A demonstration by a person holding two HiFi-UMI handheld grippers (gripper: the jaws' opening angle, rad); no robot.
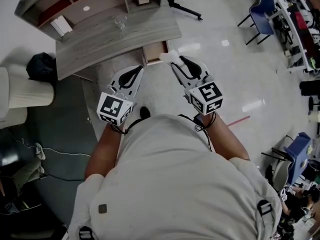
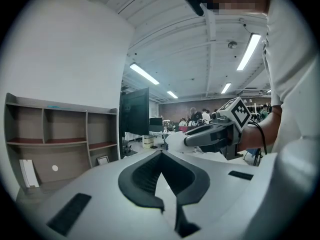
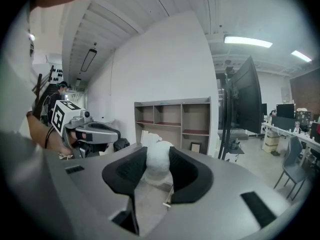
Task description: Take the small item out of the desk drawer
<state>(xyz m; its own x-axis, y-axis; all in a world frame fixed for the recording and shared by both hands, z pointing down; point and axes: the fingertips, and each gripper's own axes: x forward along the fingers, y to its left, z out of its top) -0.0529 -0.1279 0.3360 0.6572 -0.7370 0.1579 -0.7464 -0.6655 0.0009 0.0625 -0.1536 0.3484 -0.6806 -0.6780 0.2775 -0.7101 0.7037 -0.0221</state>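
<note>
Before the desk (image 1: 115, 39), the right gripper (image 1: 176, 63) grasps the small white item (image 3: 157, 164); the left gripper (image 2: 160, 154) is clenched, empty. The drawer (image 1: 155, 51) stands open.

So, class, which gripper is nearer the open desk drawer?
Right. The right gripper, holding a small white item, has its tips at the drawer's right edge; the left gripper sits just short of its front left corner.
</note>
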